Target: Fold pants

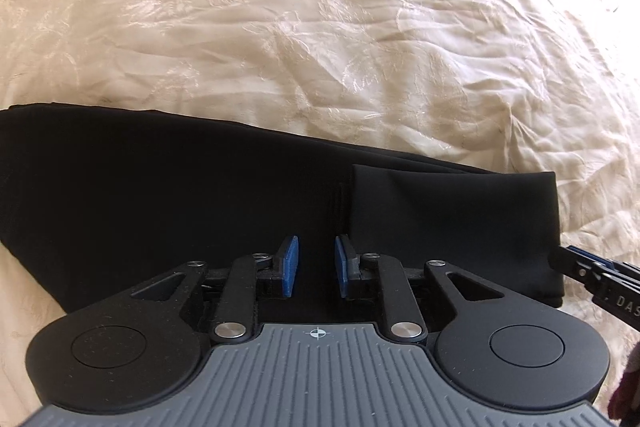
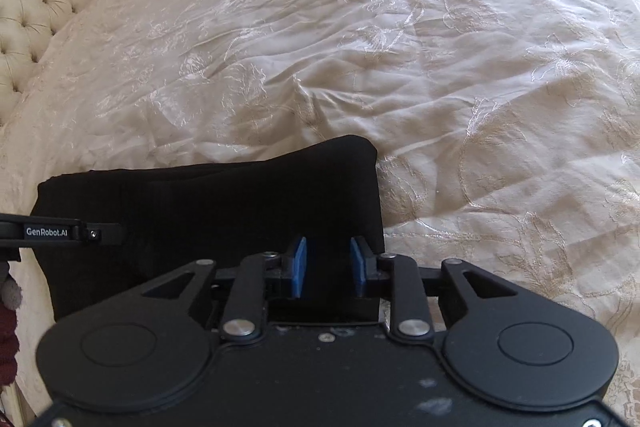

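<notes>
Cream embroidered bedspread (image 1: pixel 320 27), black pants (image 1: pixel 160 195) folded along its near edge. My left gripper (image 1: pixel 316 267) and right gripper (image 2: pixel 328 267) both hover over them, pads slightly apart, gripping nothing. Slippery fabric; a sloppy pinch could drag layers and undo the fold.

"GenRobot.AI" stands in white on the left claw (image 2: pixel 80 231), seen from the right wrist. The right claw (image 1: pixel 600 283) bears the partial letters "DAS".
</notes>
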The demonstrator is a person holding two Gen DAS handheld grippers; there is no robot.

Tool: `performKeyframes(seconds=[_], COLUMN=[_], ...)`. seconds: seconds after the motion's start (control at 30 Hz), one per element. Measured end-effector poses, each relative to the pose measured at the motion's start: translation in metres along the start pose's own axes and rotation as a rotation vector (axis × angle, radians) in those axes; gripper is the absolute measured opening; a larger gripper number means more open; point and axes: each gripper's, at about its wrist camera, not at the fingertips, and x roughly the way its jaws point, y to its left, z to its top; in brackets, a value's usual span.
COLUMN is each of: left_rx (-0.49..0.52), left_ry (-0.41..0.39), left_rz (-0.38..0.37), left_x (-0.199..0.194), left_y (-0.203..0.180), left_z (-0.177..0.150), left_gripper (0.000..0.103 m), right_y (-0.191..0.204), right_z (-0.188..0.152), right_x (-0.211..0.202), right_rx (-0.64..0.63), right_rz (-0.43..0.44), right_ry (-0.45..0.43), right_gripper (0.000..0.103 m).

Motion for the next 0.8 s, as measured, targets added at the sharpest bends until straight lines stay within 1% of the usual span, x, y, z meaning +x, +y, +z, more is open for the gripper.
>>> performKeyframes(seconds=[0.1, 0.17, 0.3, 0.43, 0.57, 0.67, 0.8], left_rx=[-0.031, -0.045, -0.083, -0.127, -0.102, -0.106, -0.116], left_ry=[0.001, 0.005, 0.008, -0.032, -0.068, -0.069, -0.057], left_rz=[0.024, 0.052, 0.105, 0.115, 0.132, 0.111, 0.055], left_x=[-0.015, -0.024, -0.046, -0.077, -0.098, -0.099, -0.087], left_y=[0.011, 0.016, 0.024, 0.029, 0.027, 0.028, 0.028], left_z=[-0.01, -0.019, -0.035, -0.05, -0.061, -0.068, -0.074], left_gripper=[0.02, 0.02, 0.02, 0.02, 0.022, 0.022, 0.022], right_y=[0.006, 0.01, 0.022, 0.037, 0.054, 0.067, 0.077], right_z=[-0.005, -0.008, -0.02, -0.031, -0.039, -0.043, -0.05], right_x=[-0.019, -0.028, -0.043, -0.049, -0.052, -0.06, -0.076], right_rx=[0.01, 0.018, 0.043, 0.032, -0.011, -0.048, -0.05], right_rz=[0.029, 0.05, 0.119, 0.186, 0.238, 0.251, 0.236], right_ry=[-0.034, -0.046, -0.071, -0.079, -0.069, -0.085, -0.103], right_gripper=[0.032, 0.034, 0.037, 0.037, 0.038, 0.038, 0.039])
